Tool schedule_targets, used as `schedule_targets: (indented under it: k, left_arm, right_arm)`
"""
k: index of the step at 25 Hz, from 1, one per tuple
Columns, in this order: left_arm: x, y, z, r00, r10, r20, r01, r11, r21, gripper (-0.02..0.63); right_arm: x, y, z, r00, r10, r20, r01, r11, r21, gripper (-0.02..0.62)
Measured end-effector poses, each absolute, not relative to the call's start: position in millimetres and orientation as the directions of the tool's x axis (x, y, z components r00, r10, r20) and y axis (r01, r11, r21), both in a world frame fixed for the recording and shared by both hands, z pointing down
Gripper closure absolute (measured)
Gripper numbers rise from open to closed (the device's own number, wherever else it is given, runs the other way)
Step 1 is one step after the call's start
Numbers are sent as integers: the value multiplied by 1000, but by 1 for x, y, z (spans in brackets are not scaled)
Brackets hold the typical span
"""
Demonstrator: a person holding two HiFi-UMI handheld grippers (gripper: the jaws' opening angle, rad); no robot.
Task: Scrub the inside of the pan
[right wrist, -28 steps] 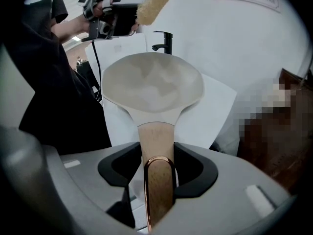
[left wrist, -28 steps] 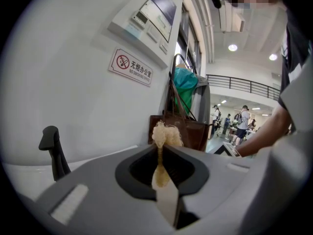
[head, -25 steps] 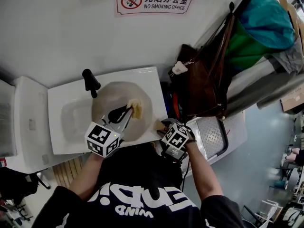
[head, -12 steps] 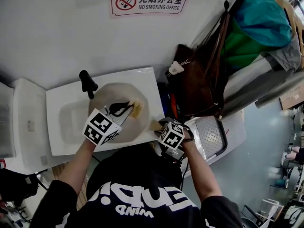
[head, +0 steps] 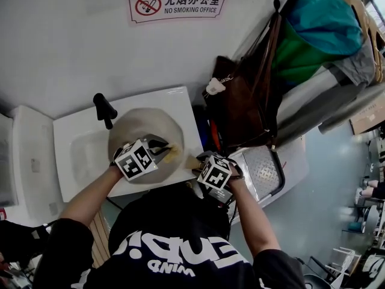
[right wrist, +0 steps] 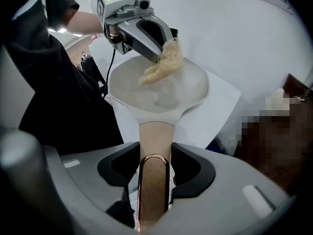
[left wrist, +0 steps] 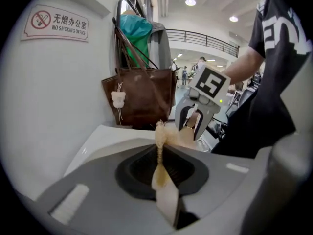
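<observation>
Two holds, both tight. L gripper (right wrist: 164,48) is clamped on the tan scrubber (right wrist: 160,66), which looks pressed to the pan (right wrist: 166,94) inside, toward its far wall, so it can rub. R gripper (right wrist: 155,168) is clamped on the handle (right wrist: 155,136) at the pan's near side — prob. to steady it. The sink (head: 72,155) lies under the pan.

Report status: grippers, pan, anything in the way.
Left gripper shut on yellow fibre scrubber, right gripper shut on pan handle. Scrubber tip down inside pan, over sink. Black faucet beside pan rim, off the scrubber.
</observation>
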State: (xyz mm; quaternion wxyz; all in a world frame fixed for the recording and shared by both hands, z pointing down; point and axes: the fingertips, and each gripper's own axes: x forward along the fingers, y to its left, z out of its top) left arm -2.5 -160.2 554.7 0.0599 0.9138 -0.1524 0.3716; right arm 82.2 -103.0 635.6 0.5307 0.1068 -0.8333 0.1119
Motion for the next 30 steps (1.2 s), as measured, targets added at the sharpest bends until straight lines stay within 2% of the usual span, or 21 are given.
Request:
schedule_targets:
  k: [11,22,30]
  left_arm:
    - [23,-138,599,684,-194,703,-284,-959,11,577]
    - [31,-151,609,683,-246,688,-339,-941,0,577]
    - [25,-187,610,632,-332,701,-429,-902,-40,577]
  right_arm:
    - [81,-101,629,-427,-47,903,-283,956,-84,402]
    - [82,-102,628,-434,-40,900,-278,956,-91,402]
    - [81,-101,624,-434,-33,900,-264,960,-92,402]
